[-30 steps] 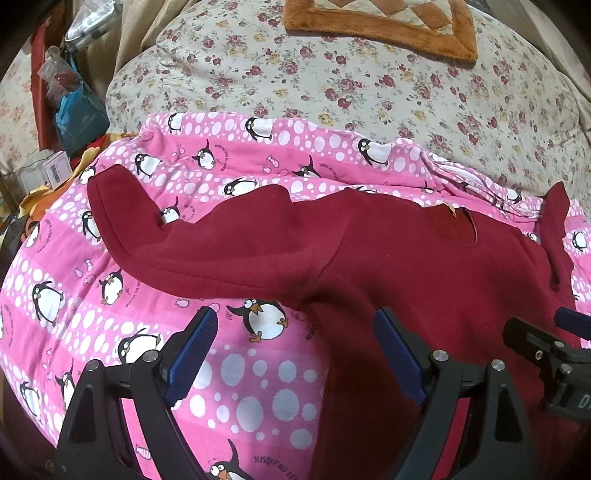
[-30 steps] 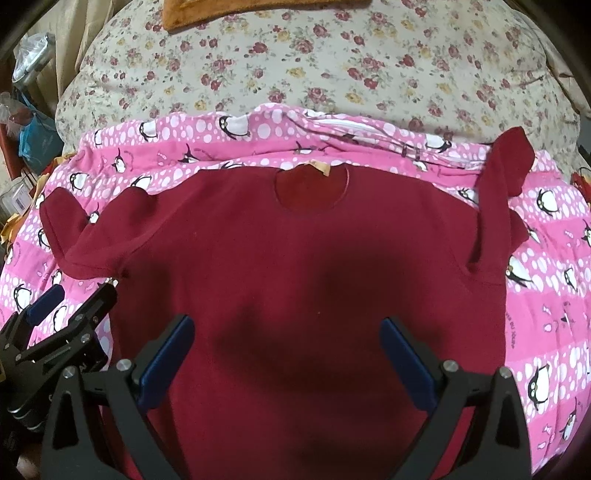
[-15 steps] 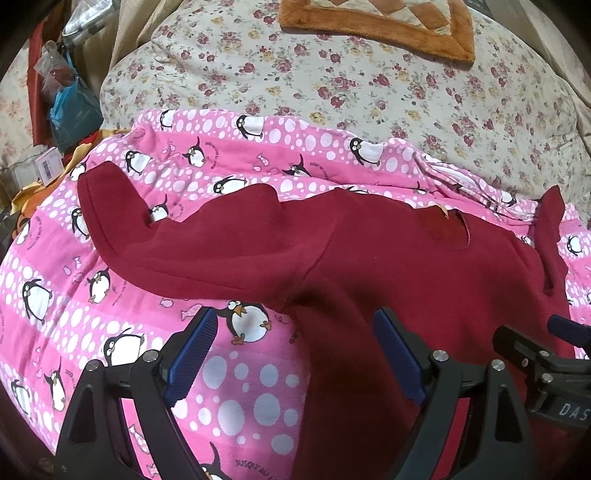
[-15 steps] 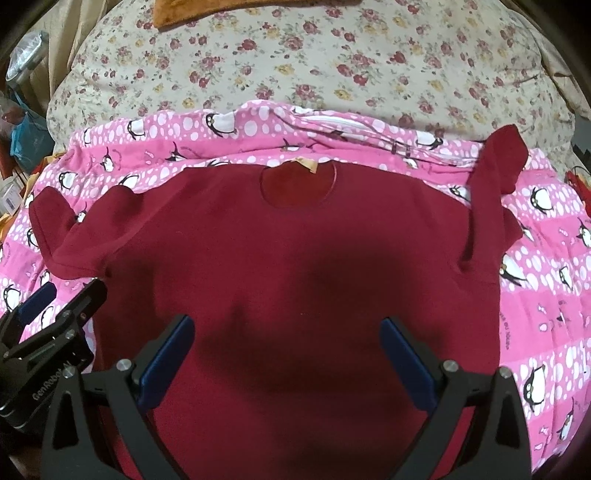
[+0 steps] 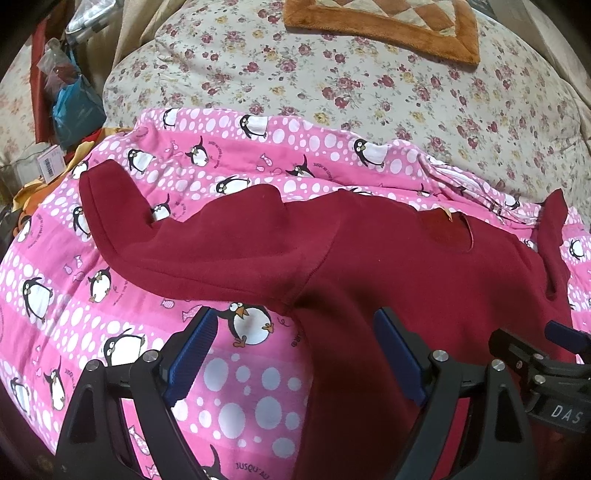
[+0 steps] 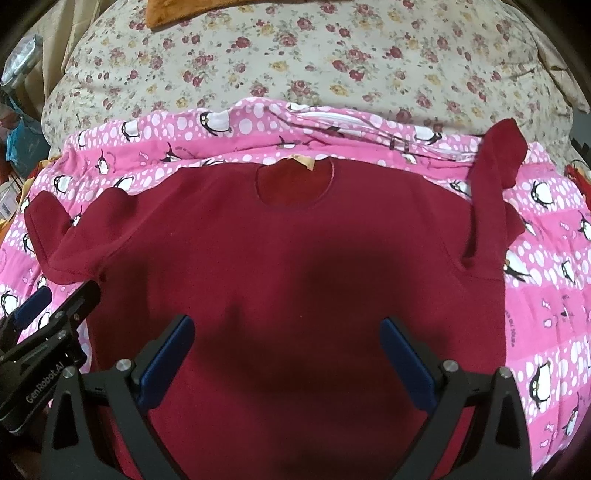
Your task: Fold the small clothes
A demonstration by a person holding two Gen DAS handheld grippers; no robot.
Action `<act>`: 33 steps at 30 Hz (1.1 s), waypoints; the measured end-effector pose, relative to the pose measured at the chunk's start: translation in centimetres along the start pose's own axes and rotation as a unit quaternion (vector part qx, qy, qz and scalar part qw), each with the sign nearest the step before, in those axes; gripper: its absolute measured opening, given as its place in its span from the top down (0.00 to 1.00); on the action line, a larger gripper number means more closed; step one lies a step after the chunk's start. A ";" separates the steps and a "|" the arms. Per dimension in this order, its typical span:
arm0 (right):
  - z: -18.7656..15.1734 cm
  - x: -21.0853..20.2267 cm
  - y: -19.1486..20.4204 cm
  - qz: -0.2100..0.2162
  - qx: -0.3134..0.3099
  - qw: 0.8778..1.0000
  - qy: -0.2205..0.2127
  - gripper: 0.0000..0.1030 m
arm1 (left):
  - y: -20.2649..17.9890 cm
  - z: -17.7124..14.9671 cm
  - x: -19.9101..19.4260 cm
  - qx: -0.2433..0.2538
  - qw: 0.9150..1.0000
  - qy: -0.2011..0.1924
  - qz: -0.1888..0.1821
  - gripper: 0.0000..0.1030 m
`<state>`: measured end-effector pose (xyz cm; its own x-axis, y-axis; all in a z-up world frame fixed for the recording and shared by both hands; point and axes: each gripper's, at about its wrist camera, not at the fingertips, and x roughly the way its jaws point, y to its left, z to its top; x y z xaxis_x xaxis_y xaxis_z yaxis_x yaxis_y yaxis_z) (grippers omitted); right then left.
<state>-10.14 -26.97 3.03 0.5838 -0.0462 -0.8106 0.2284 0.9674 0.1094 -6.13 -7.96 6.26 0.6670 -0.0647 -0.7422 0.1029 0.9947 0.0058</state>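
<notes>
sweater (image 6: 295,258): dark red, flat on the penguin blanket (image 5: 110,295), neck away from me
left jaws (image 5: 295,354): spread, empty, over its left side edge
right jaws (image 6: 288,354): spread, empty, above torso
left-only: orange mat (image 5: 384,22)
right-only: upturned right sleeve (image 6: 491,173)

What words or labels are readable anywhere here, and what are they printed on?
"GenRobot.AI": on the left gripper, seen from the right wrist.
"DAS", cut off at the frame edge: on the right gripper, seen from the left wrist.
"JUSQU'AU...": printed on the pink penguin blanket; the rest is too small to read.
Box label at far left: too blurred.
</notes>
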 end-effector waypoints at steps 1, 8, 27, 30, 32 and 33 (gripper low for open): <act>0.0 0.0 0.0 0.000 0.000 1.000 0.000 0.01 | 0.0 0.0 0.0 0.000 1.000 0.000 0.000 0.32; 0.0 0.1 0.0 -0.001 0.000 1.000 0.002 0.01 | 0.0 0.0 0.0 0.000 1.000 0.000 0.000 0.32; 0.1 0.5 -0.3 -0.002 0.005 1.000 0.003 0.01 | 0.0 0.0 0.5 -0.002 1.000 0.005 0.005 0.32; 0.1 0.6 -0.4 0.000 0.008 1.000 0.002 0.01 | 0.1 0.0 0.7 -0.002 1.000 0.006 0.006 0.32; 0.1 0.7 -0.3 0.000 0.007 1.000 0.003 0.01 | 0.1 0.0 0.8 -0.002 1.000 0.007 0.006 0.32; 0.1 0.7 -0.3 0.001 0.007 1.000 0.003 0.01 | 0.1 0.0 0.8 -0.002 1.000 0.007 0.007 0.32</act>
<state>-9.69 -27.29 2.50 0.5789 -0.0429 -0.8143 0.2385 0.9639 0.1187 -5.63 -7.94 5.66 0.6586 -0.0497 -0.7509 0.0900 0.9959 0.0130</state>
